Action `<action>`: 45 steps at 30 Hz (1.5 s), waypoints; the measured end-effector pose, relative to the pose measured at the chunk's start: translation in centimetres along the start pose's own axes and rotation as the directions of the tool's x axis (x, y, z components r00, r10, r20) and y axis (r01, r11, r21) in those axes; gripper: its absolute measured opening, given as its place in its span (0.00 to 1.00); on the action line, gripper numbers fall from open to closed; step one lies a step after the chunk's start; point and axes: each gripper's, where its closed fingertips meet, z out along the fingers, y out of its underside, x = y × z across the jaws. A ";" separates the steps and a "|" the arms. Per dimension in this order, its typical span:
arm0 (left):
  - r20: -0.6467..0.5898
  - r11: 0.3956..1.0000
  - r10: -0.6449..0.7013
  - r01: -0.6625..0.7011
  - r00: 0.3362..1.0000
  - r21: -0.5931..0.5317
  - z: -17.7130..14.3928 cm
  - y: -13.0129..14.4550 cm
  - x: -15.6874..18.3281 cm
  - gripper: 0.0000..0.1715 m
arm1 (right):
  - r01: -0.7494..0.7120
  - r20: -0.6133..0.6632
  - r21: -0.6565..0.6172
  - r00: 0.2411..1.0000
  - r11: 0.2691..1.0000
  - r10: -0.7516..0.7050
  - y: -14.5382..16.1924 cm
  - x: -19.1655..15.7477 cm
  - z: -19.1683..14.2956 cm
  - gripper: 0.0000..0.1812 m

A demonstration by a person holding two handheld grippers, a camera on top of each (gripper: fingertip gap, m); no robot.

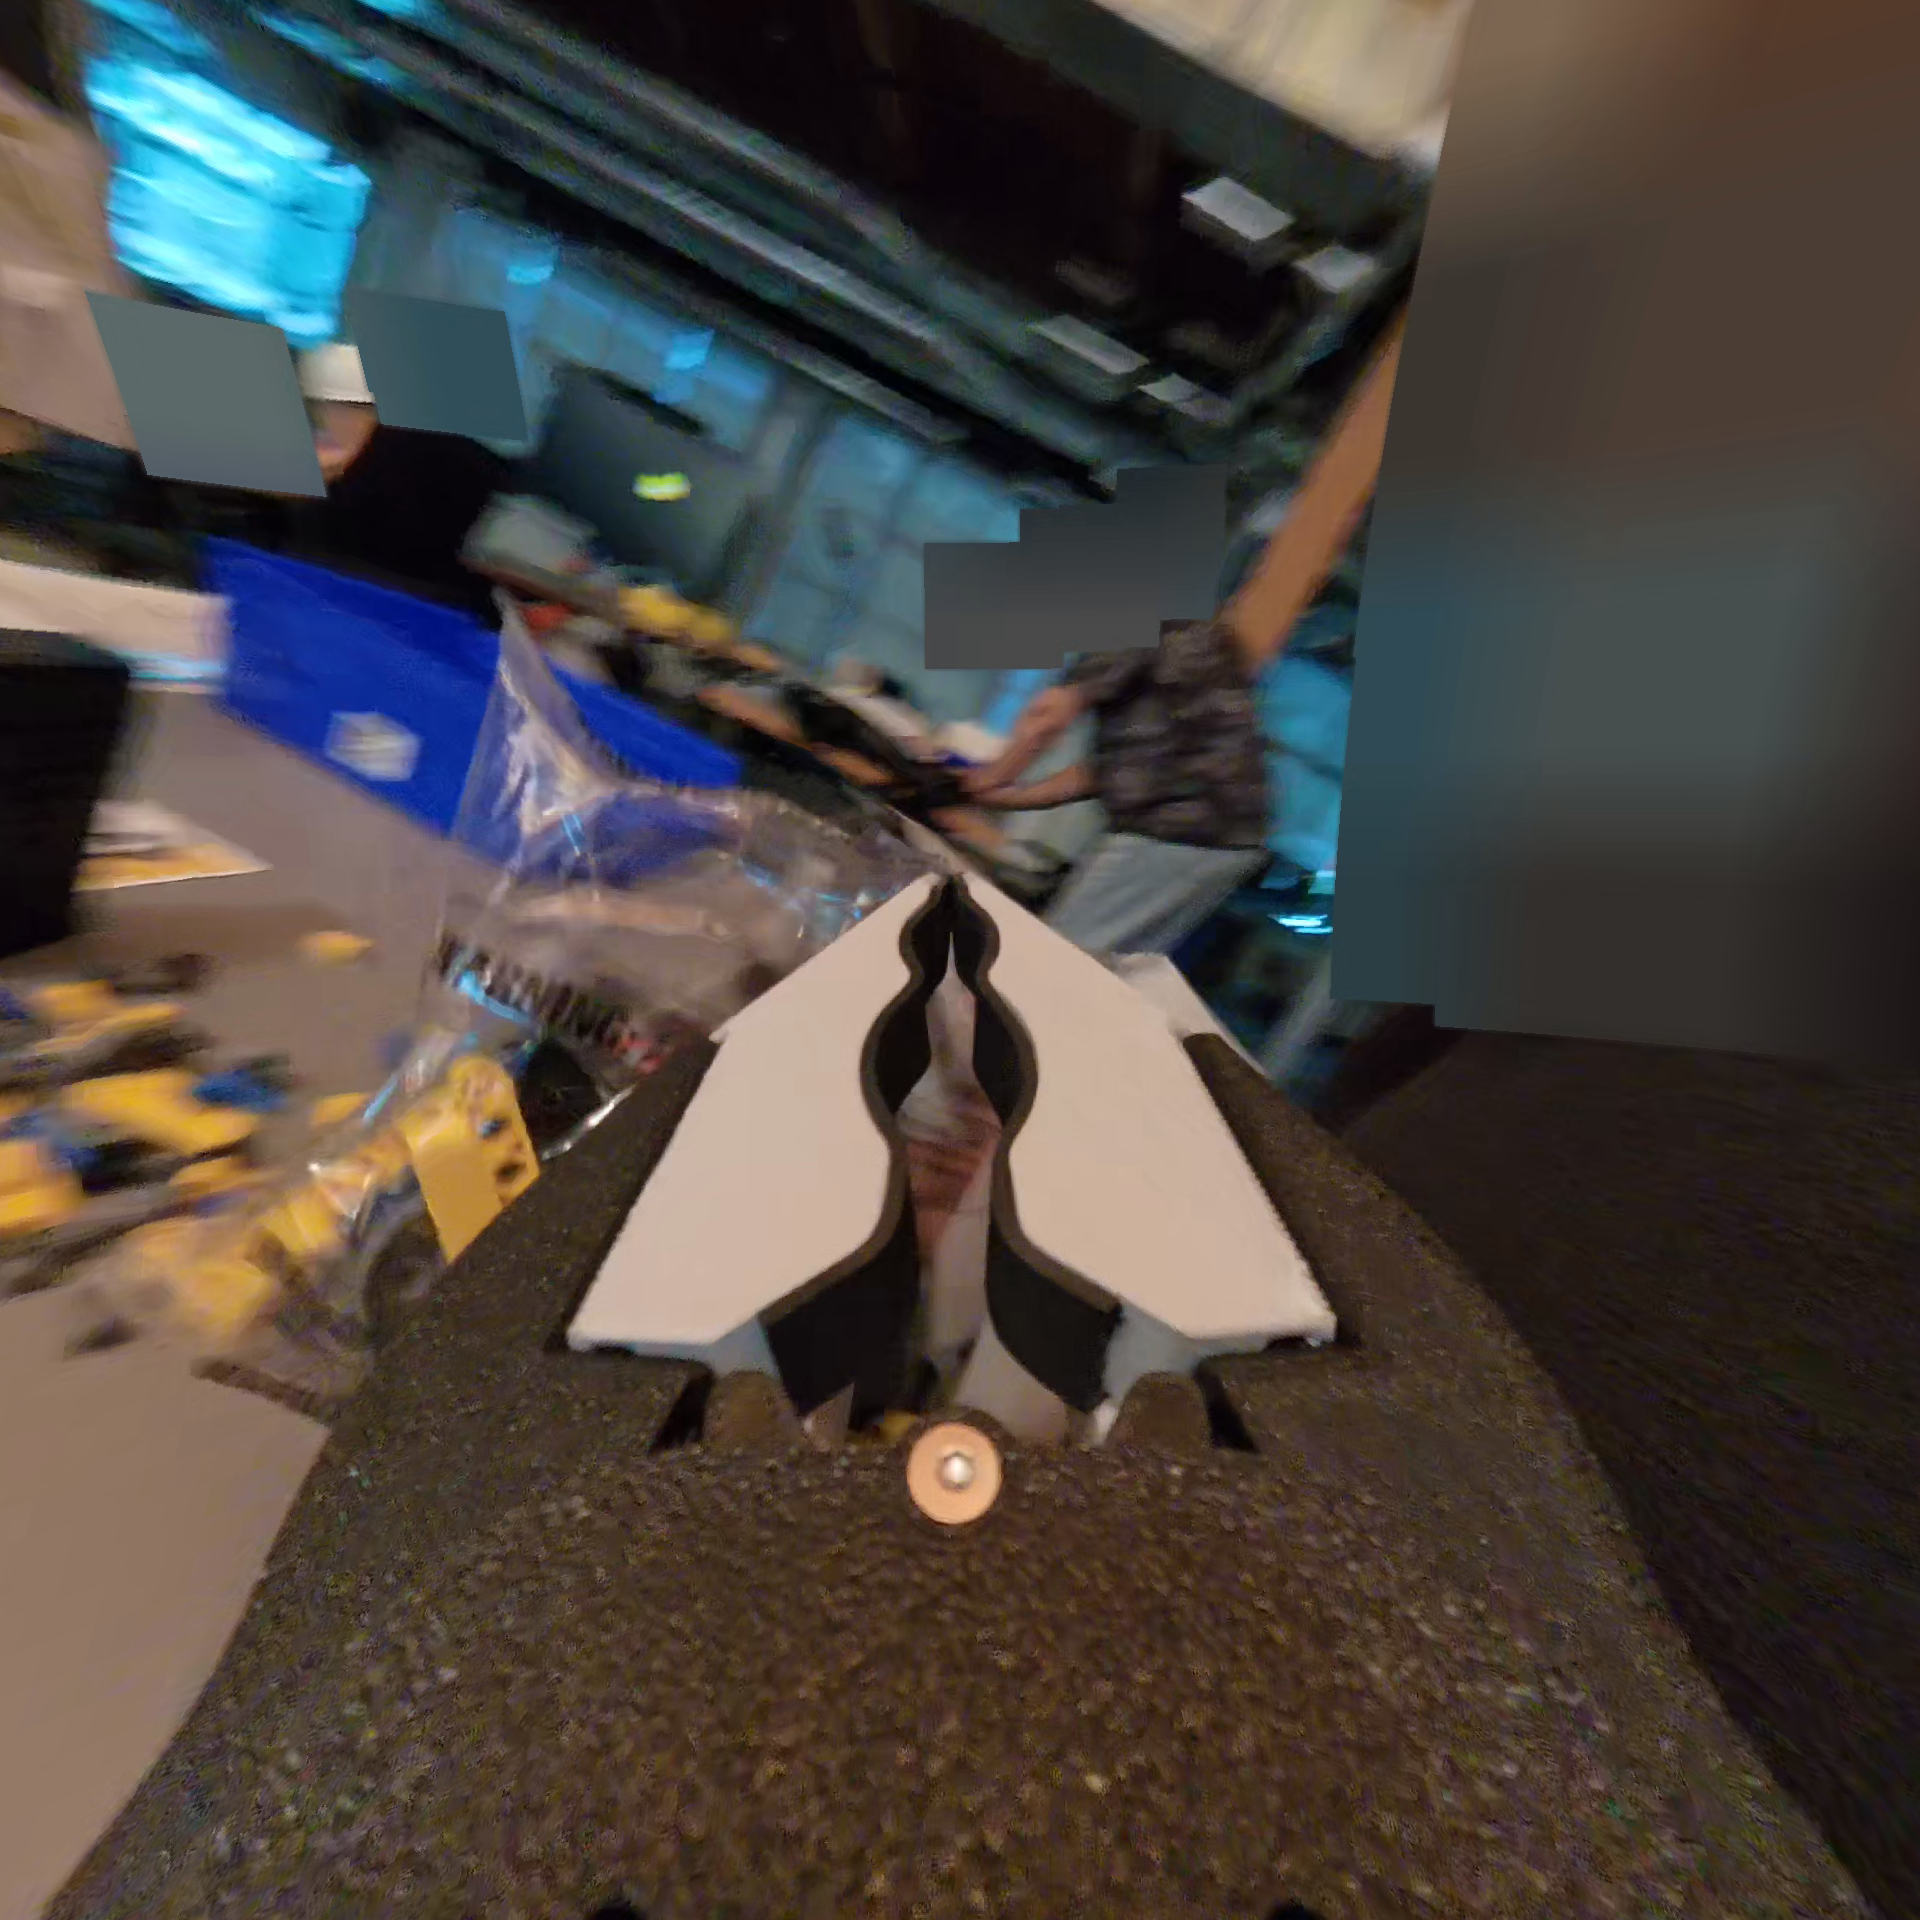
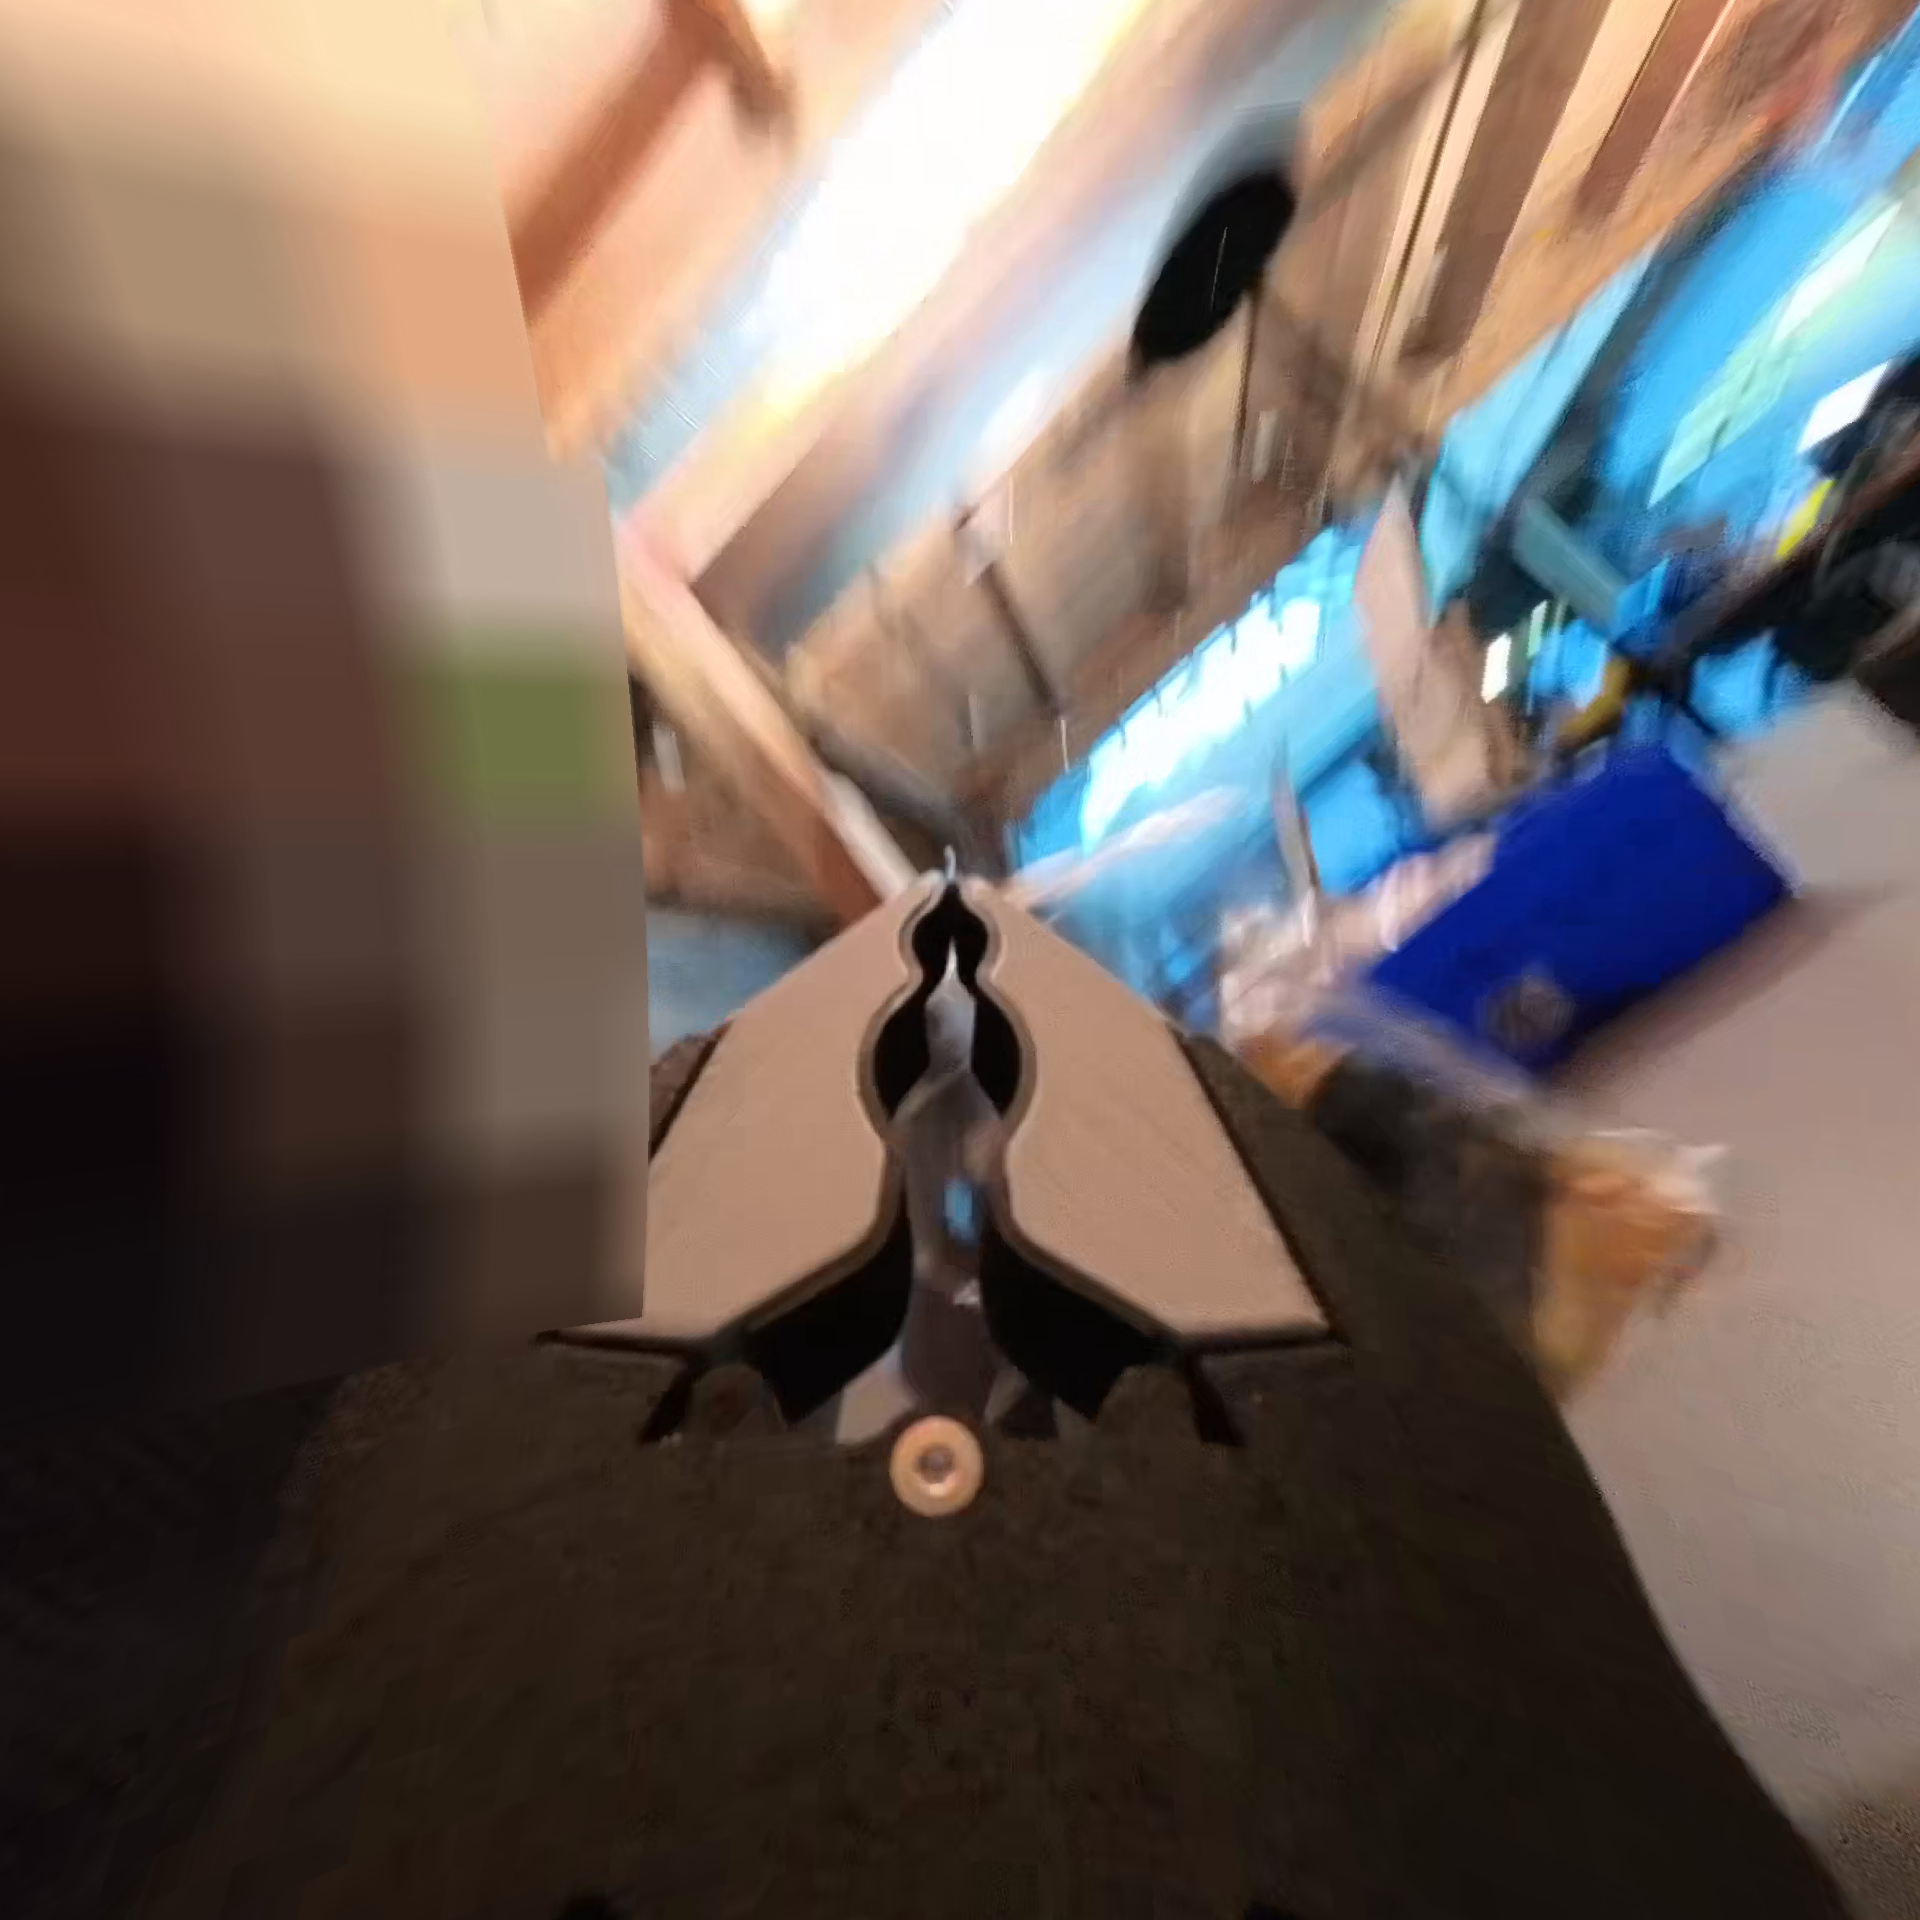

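Observation:
My left gripper (image 1: 951, 885) is shut, its tips pinching the edge of a clear plastic bag (image 1: 644, 935). The bag hangs to the left of the fingers and holds yellow and black toy pieces (image 1: 468, 1153). My right gripper (image 2: 948, 885) is also shut, with a sliver of clear plastic sticking out at its tips. In the right wrist view the same bag (image 2: 1351, 997) stretches off to the right, heavily blurred, with yellow and dark pieces (image 2: 1590, 1247) in it. Both grippers are held above a grey table (image 1: 156, 1507).
A loose pile of yellow, blue and black pieces (image 1: 104, 1101) lies on the table at the left. A blue bin (image 1: 353, 675) stands behind the bag and also shows in the right wrist view (image 2: 1590, 914). A person (image 1: 1174, 748) stands farther back. My two grippers' fingertips are within a few centimetres of each other.

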 end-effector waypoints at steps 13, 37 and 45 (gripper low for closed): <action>-0.010 0.998 -0.064 0.064 0.998 0.022 -0.8 0.0 -1.0 0.00 | 0.263 -0.193 -0.067 0.943 0.962 -0.271 -3.8 0.7 -3.2 0.00; 0.014 0.975 -0.220 0.220 0.975 -0.016 -3.1 1.0 -4.9 0.00 | 0.402 -0.311 -0.461 0.762 0.791 -0.569 -2.3 4.2 -4.8 0.25; -0.094 0.967 -0.254 0.252 0.963 -0.033 -2.9 0.9 -3.5 0.00 | 0.262 -0.066 -0.693 0.905 0.672 -0.420 4.5 1.6 -1.7 0.19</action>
